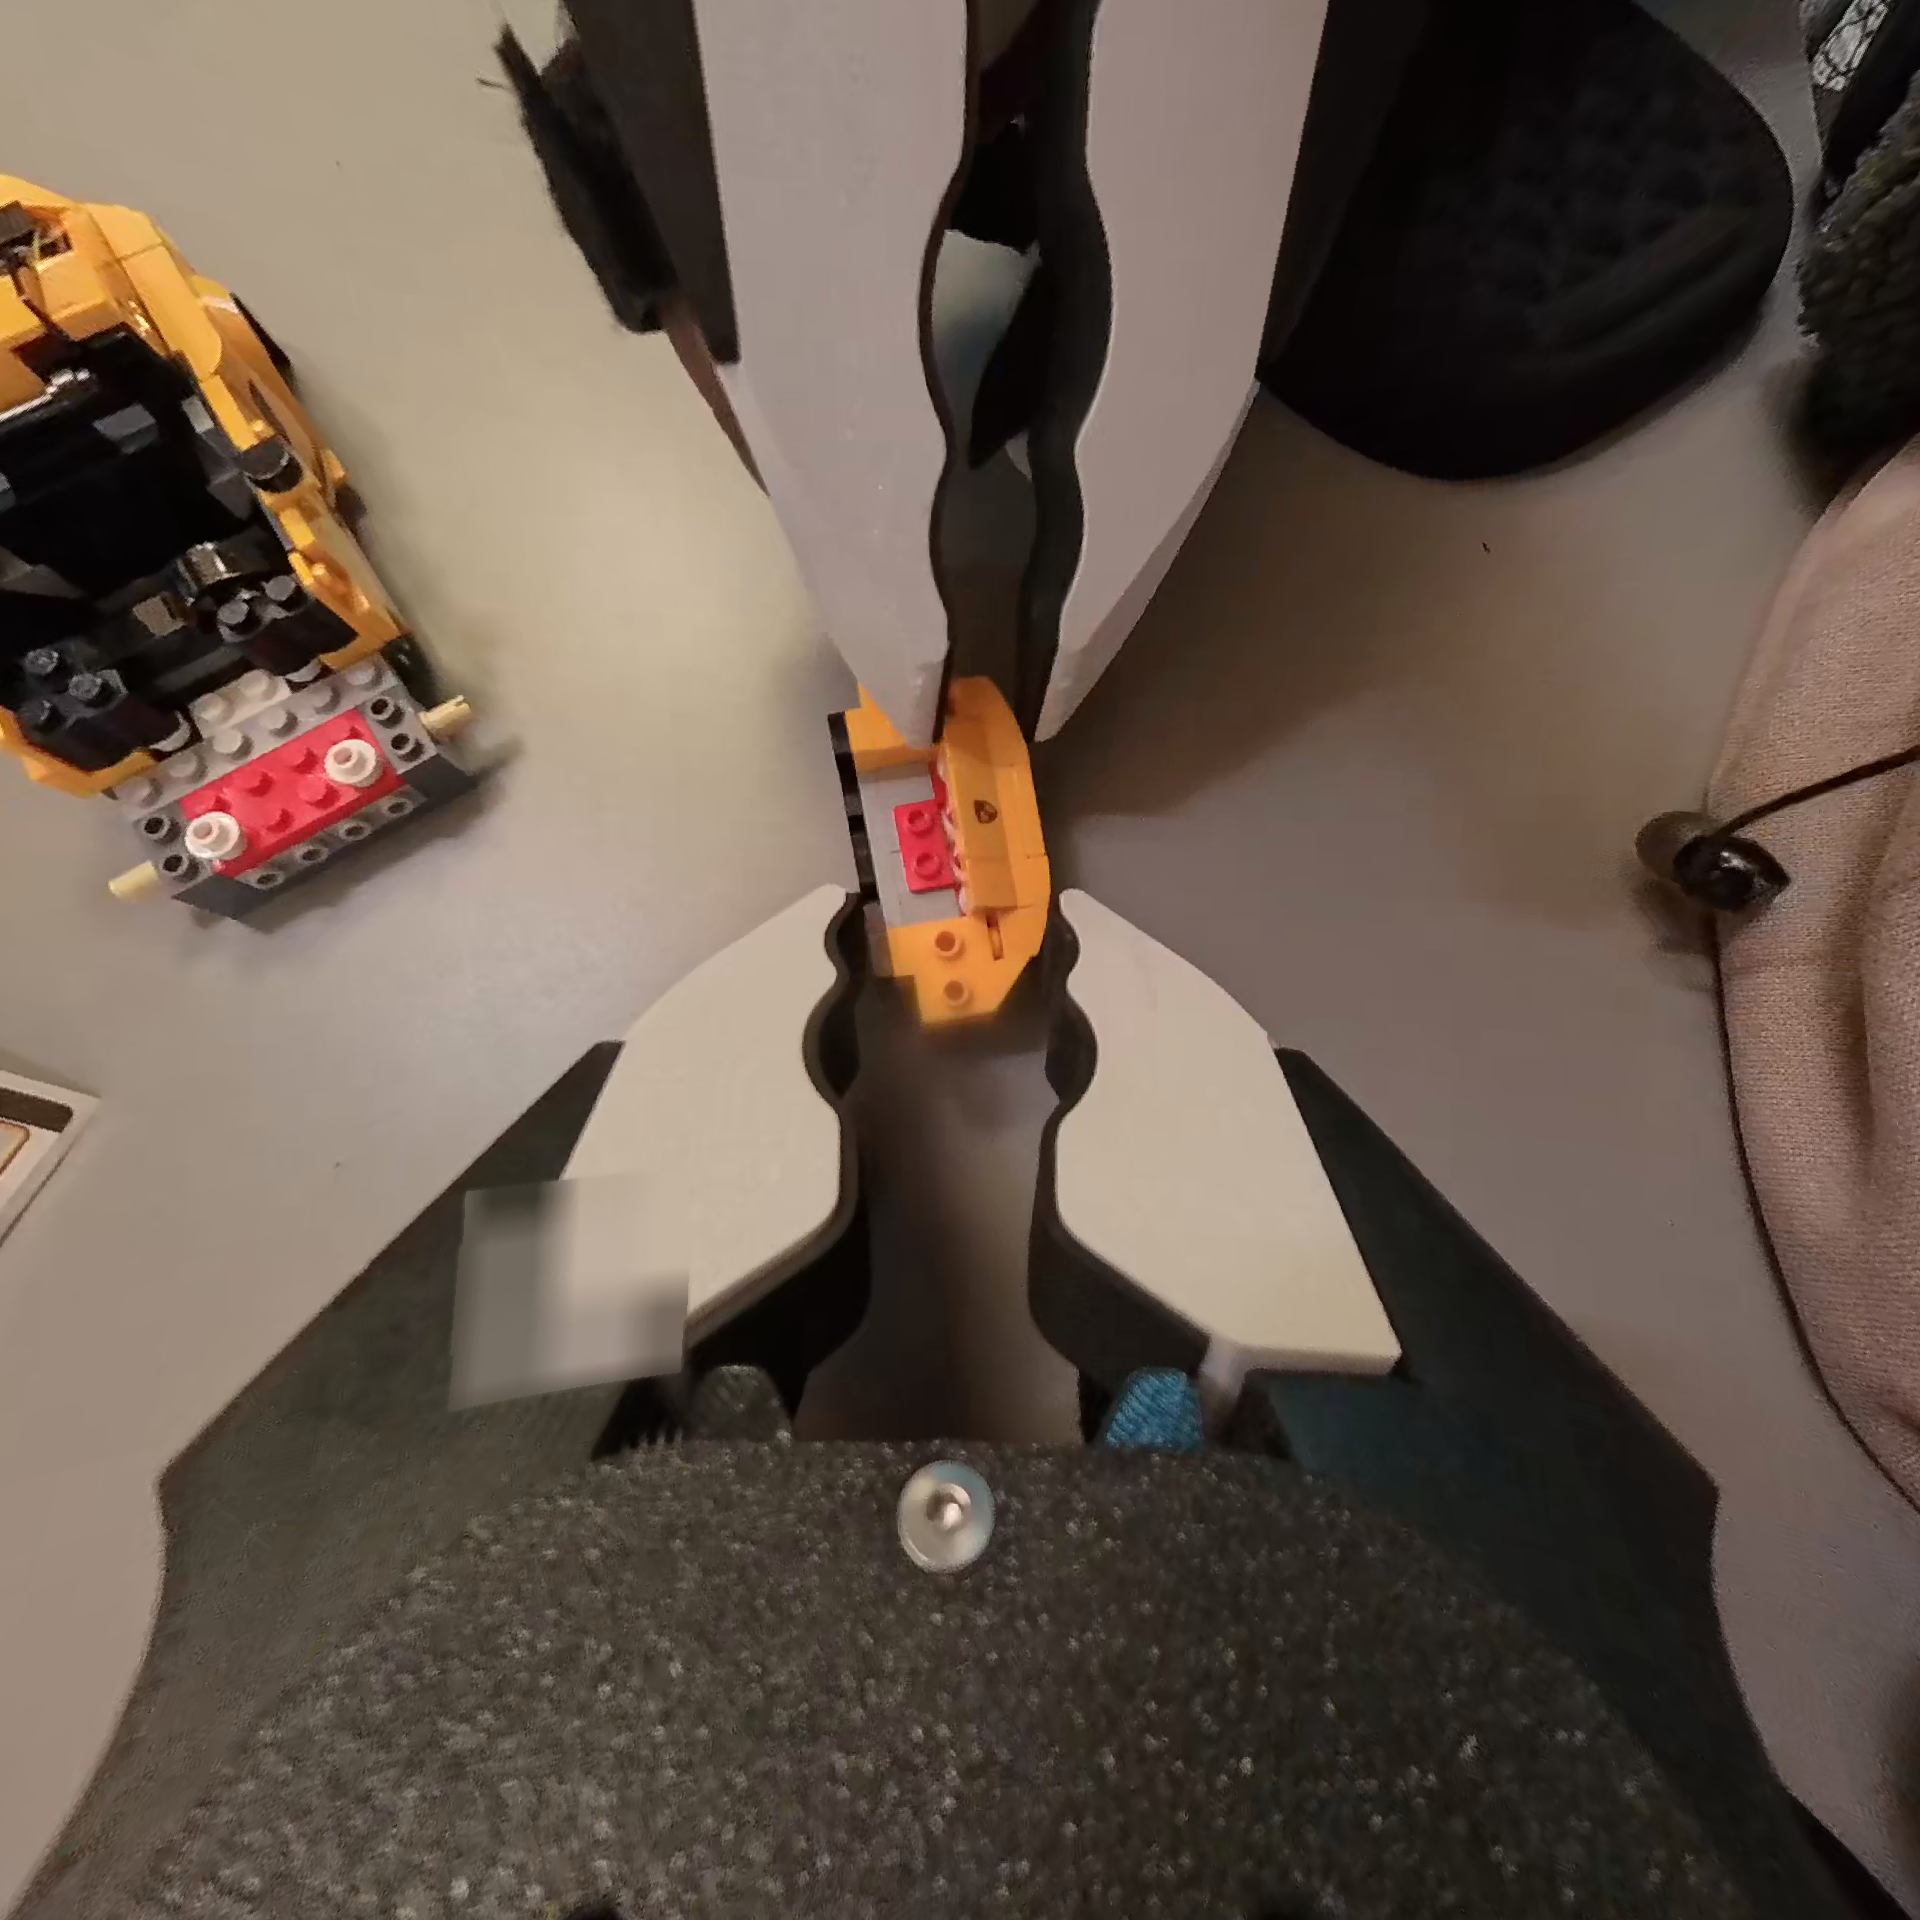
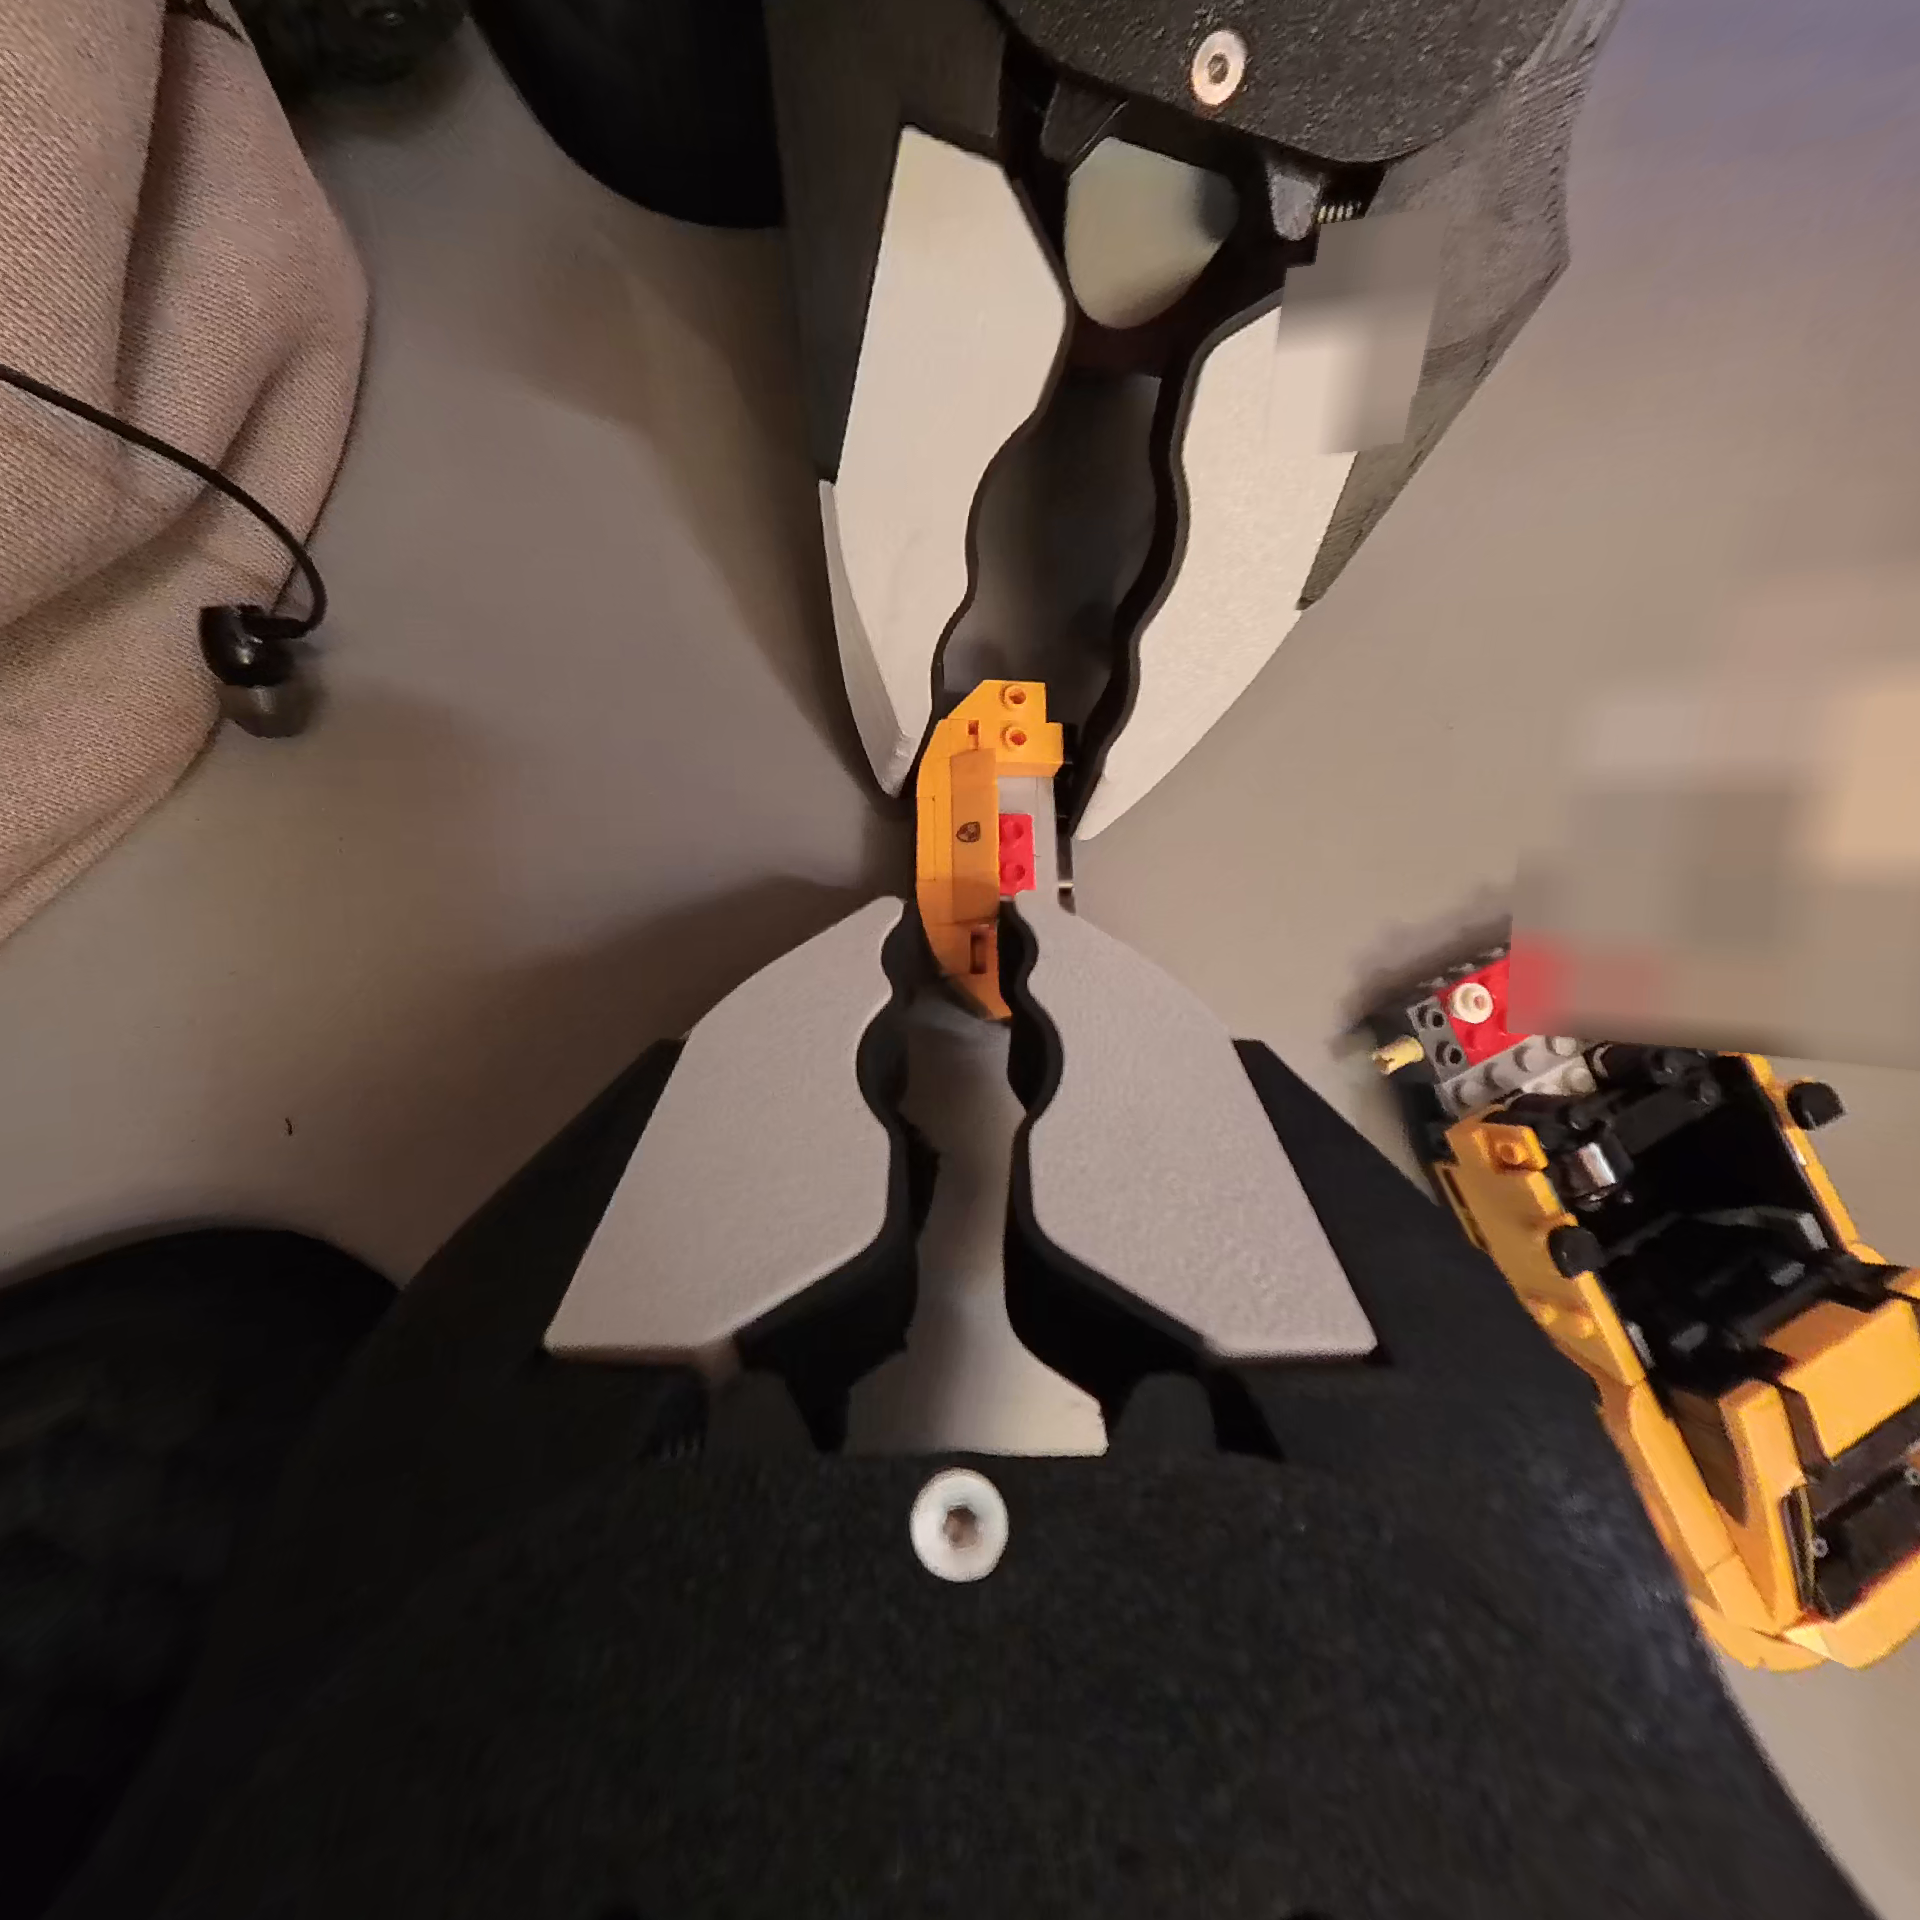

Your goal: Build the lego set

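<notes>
Left gripper (image 1: 951, 914): I see its jaws closed around one end of the small curved orange brick sub-assembly with red and grey plates (image 1: 951, 842)
Right gripper (image 2: 956, 930): pinching the opposite end, tip to tip with mine
Sub-assembly: between both grippers; whether it touches the grey tabletop (image 1: 520, 468), I can't tell
Half-built orange-and-black brick car (image 1: 177, 561): on the table, well apart, red plate exposed

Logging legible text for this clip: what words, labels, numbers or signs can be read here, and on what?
No words or numbers can be read.
Orange nose section, gripped by the left gripper and right gripper: a small dark shield emblem, too small to read.
Paper corner at the left wrist view's edge: too blurred to read.
</notes>
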`<state>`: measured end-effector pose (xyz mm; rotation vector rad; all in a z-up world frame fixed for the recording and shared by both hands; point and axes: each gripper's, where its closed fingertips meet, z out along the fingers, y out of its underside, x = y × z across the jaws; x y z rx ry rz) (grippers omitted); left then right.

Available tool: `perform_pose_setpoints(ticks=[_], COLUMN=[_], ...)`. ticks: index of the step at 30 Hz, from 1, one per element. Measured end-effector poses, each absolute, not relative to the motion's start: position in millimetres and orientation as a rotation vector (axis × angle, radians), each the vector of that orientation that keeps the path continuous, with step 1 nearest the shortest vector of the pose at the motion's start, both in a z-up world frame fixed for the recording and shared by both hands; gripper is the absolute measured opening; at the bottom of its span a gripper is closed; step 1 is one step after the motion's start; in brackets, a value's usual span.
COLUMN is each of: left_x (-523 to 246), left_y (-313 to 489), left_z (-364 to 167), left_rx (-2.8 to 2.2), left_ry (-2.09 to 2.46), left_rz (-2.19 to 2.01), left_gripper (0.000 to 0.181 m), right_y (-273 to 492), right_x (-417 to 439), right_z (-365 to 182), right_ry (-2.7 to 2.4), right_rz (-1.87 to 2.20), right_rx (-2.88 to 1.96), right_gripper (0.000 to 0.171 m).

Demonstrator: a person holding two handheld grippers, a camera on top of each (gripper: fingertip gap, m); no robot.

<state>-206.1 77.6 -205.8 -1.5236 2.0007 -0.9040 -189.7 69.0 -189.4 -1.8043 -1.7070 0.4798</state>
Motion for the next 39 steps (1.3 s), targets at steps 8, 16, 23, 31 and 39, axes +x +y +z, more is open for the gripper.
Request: perform_pose_setpoints(ticks=[8, 16, 23, 31, 39], left_x=[-207.2, -207.8, -208.1, -208.1, -208.6], left_y=[79.3, 79.2, 78.6, 76.9, 76.9], left_z=[-206.0, -205.4, -205.4, -204.1, -203.5], left_rx=[-1.511, -1.516, -1.511, -1.504, -1.495], left_ry=[2.000, 1.997, 1.998, 1.995, 1.995], left_rz=[-0.881, -0.891, -0.889, -0.917, -0.916], left_gripper=[0.033, 0.033, 0.034, 0.035, 0.034], right_y=[71.9, 76.3, 71.0, 69.2, 69.3], right_x=[-190.3, -187.9, -188.5, -189.8, -190.9], right_z=[-192.1, -177.9, -187.3, -188.5, -187.3], right_ry=[-1.712, -1.662, -1.695, -1.681, -1.657], right_rz=[0.403, 0.419, 0.439, 0.498, 0.523], right_rx=[-1.792, -1.756, -1.764, -1.800, -1.817], right_gripper=[0.017, 0.018, 0.009, 0.007, 0.008])
